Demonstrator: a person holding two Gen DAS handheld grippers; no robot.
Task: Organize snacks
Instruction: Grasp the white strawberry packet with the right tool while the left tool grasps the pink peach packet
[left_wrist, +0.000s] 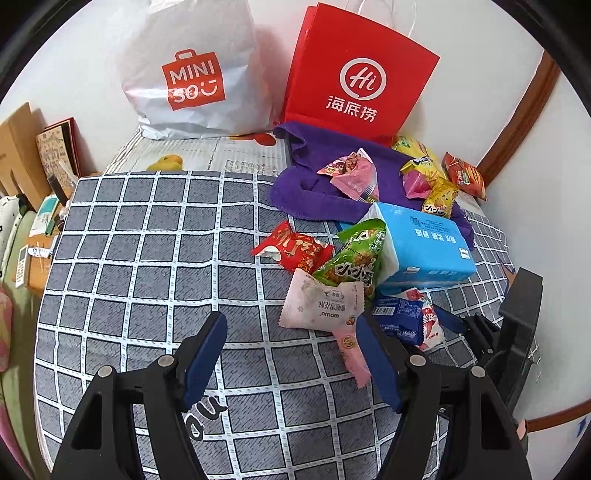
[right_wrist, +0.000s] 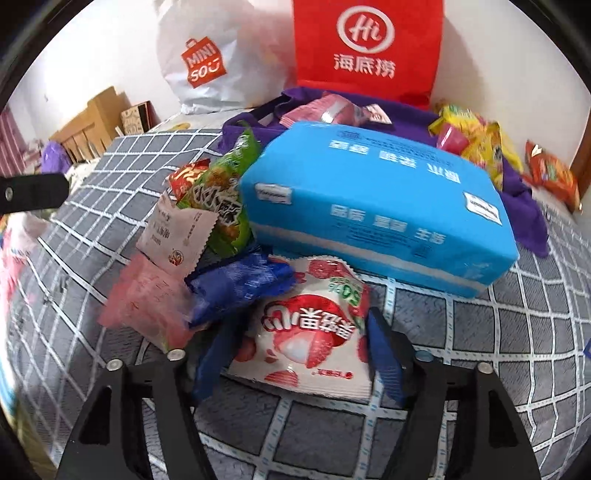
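Snack packets lie in a heap on a grey checked cloth (left_wrist: 147, 258). In the left wrist view my left gripper (left_wrist: 291, 328) is open and empty, just left of a pale pink packet (left_wrist: 321, 304), a green packet (left_wrist: 351, 258) and a red packet (left_wrist: 291, 249). In the right wrist view my right gripper (right_wrist: 301, 330) is open, with its fingers on either side of a white-and-red lychee candy bag (right_wrist: 310, 328). A blue packet (right_wrist: 236, 284) lies just left of it. My right gripper also shows in the left wrist view (left_wrist: 480, 325).
A blue tissue pack (right_wrist: 376, 206) lies behind the heap on a purple cloth (left_wrist: 317, 184) with more pink, yellow and orange packets. A red paper bag (left_wrist: 354, 77) and a white Miniso bag (left_wrist: 192, 74) stand at the wall. Boxes (left_wrist: 22, 155) stand at left.
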